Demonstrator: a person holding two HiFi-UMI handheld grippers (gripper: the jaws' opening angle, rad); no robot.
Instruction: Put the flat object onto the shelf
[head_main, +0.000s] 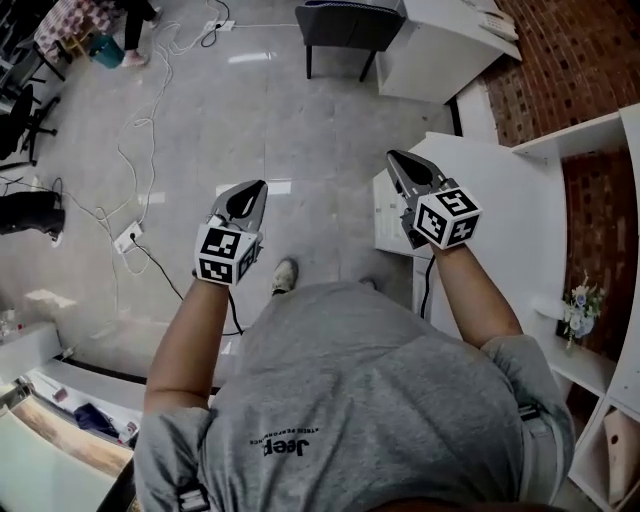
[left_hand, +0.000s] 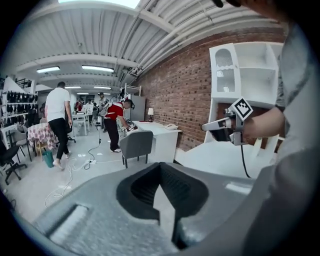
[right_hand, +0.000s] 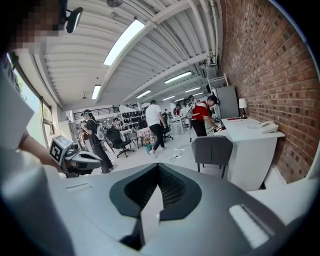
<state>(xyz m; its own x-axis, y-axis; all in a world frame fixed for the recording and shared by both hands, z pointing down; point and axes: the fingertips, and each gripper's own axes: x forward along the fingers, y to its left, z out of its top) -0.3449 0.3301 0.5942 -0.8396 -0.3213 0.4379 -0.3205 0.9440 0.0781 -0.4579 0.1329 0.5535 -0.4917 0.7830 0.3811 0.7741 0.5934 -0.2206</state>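
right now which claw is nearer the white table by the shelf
Right. The right claw is at the left edge of the white table; the left claw is over the floor.

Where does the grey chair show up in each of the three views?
Head view: grey chair at the top edge, right of centre, seen from above.
Left gripper view: grey chair left of centre, mid-height.
Right gripper view: grey chair right of centre, mid-height.
Shared landmark: the white desk standing right beside it.
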